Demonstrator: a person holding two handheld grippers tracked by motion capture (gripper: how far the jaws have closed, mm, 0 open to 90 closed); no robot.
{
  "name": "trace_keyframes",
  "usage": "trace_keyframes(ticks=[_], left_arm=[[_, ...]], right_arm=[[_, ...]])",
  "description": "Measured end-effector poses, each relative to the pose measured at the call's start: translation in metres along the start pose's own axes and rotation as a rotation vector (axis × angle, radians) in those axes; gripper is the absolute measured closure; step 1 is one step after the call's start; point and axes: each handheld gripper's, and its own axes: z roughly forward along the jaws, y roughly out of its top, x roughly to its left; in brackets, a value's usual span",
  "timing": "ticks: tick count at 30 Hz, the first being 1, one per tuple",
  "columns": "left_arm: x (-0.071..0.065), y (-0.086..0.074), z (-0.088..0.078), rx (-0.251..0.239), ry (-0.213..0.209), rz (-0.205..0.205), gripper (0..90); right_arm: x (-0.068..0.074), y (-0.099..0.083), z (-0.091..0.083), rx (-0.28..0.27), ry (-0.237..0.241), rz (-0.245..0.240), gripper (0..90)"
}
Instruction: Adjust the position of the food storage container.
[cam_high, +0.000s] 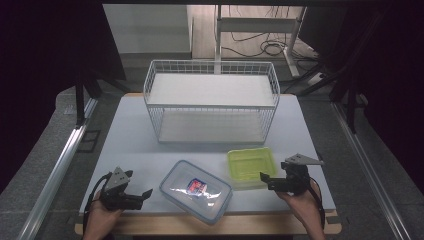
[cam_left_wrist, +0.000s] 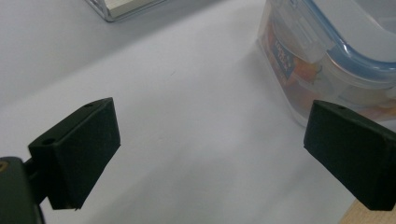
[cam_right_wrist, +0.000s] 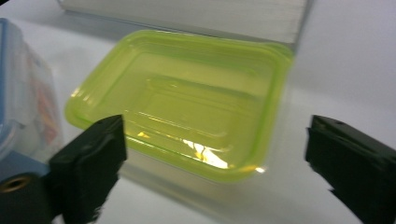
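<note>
A clear box with a blue-rimmed lid (cam_high: 196, 191) lies near the table's front edge, a coloured label on it. To its right sits a yellow-green lidded tub (cam_high: 250, 164). My left gripper (cam_high: 145, 192) rests on the table left of the clear box, open, with bare table between its jaws; the box (cam_left_wrist: 327, 56) stands just beyond the jaw at the right of the left gripper view. My right gripper (cam_high: 264, 177) hovers at the tub's front right corner, open, jaws apart from the tub (cam_right_wrist: 187, 102), which lies just ahead of them.
A white wire basket with two shelves (cam_high: 211, 102) stands at the middle back of the pale table (cam_high: 125, 145). Dark curtains flank both sides. Cables and a metal stand lie on the floor beyond the table.
</note>
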Motion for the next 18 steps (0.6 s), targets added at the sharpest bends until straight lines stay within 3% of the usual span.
trace_keyframes(ticks=[3, 10, 18], left_arm=[[-0.001, 0.001, 0.000, -0.007, -0.008, 0.000, 3.8], [-0.001, 0.001, 0.002, -0.001, -0.011, 0.007, 3.8], [-0.002, 0.001, 0.003, 0.005, -0.014, 0.018, 3.7]], right_arm=[[0.009, 0.006, 0.004, 0.009, 0.013, -0.034, 18.4], [0.031, 0.019, 0.016, 0.055, 0.105, -0.118, 41.1], [0.049, 0.035, 0.039, 0.109, 0.171, -0.186, 58.1]])
